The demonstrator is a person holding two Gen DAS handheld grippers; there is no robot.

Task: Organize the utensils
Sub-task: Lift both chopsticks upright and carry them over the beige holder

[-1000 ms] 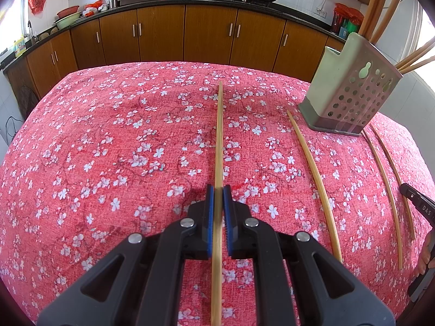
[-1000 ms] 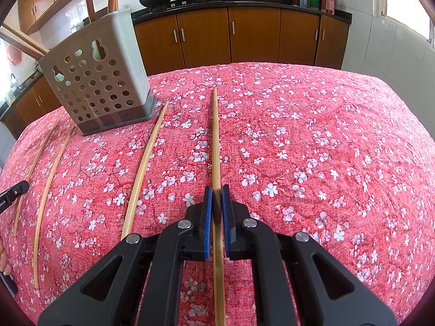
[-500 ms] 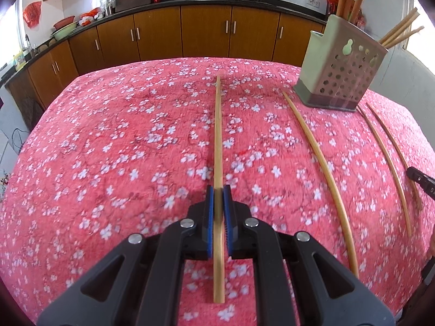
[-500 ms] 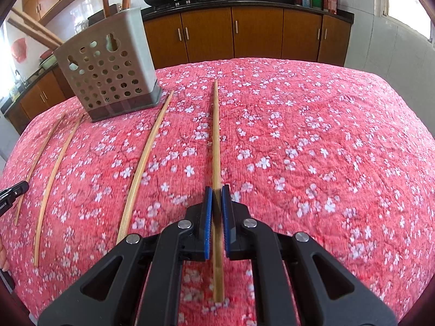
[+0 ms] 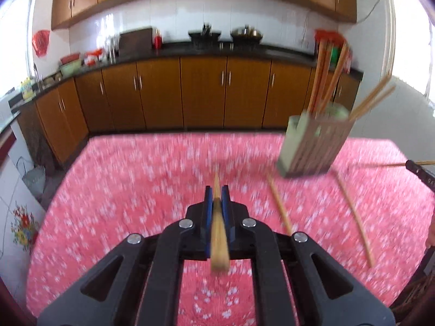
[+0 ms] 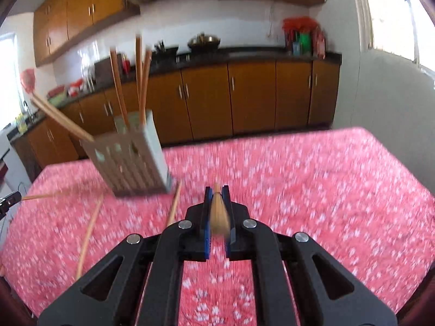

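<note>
Each gripper had its jaws clenched on a chopstick, lifted clear of the red flowered tabletop (image 5: 122, 179). The left gripper (image 5: 216, 198) held its chopstick (image 5: 218, 241) at lower centre of its view; the right gripper (image 6: 216, 197) gripped another chopstick (image 6: 218, 214) likewise. The perforated holder (image 6: 133, 160), with chopsticks standing in it, stood at centre left of the right view, with loose chopsticks (image 5: 280, 203) lying on the cloth near its base.

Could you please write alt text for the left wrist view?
The left gripper is shut on a bamboo chopstick above a red floral tablecloth. A chopstick holder stands at right, two loose chopsticks before it.
</note>
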